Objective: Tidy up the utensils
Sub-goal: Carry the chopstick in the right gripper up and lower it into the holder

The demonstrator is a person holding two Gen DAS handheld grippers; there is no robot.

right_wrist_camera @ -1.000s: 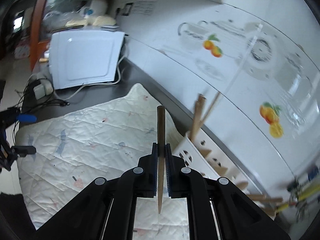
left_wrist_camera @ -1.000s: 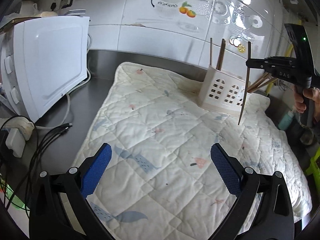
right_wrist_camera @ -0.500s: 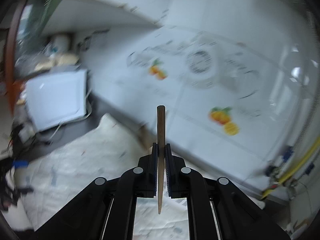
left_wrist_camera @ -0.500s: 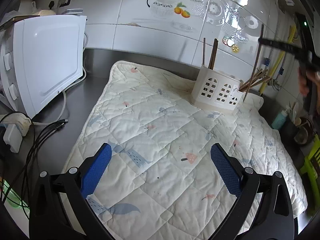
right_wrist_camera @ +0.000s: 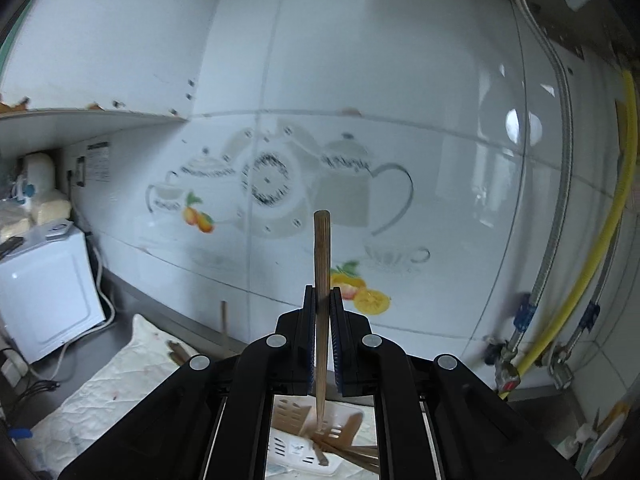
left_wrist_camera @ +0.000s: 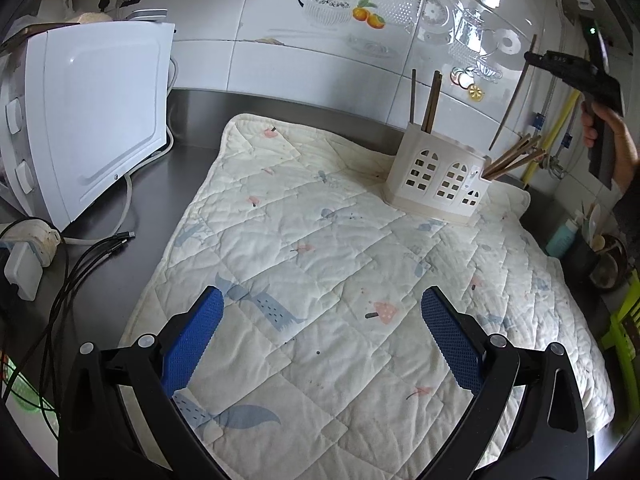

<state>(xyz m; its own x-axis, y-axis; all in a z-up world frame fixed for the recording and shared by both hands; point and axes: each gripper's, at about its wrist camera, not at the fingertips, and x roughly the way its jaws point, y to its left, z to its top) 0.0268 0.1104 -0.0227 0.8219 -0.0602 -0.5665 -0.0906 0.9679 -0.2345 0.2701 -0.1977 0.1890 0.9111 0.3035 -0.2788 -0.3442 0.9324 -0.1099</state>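
Note:
A white utensil holder (left_wrist_camera: pixel 438 178) with window cut-outs stands at the far right of a quilted mat (left_wrist_camera: pixel 320 280). Upright chopsticks (left_wrist_camera: pixel 430 100) fill its left side and several more lean out of its right end (left_wrist_camera: pixel 512 158). My right gripper (right_wrist_camera: pixel 322 300) is shut on one wooden chopstick (right_wrist_camera: pixel 322 264), held nearly upright. In the left wrist view that gripper (left_wrist_camera: pixel 532 58) hangs high above the holder's right end, with the chopstick (left_wrist_camera: pixel 510 108) slanting down toward it. The holder (right_wrist_camera: pixel 304 446) shows below the right gripper. My left gripper (left_wrist_camera: pixel 320 320) is open over the near mat, holding nothing.
A white microwave (left_wrist_camera: pixel 88 120) stands at the left with cables (left_wrist_camera: pixel 92 252) and a plug on the steel counter. The tiled wall (left_wrist_camera: pixel 320 40) runs behind. A yellow hose (right_wrist_camera: pixel 600 256) and pipes are at the right. A teal bottle (left_wrist_camera: pixel 562 236) and cups sit past the mat's right edge.
My right gripper has risen and moved right with the chopstick, from beside the holder to high above its right end, and has rolled. The left gripper has stayed in place.

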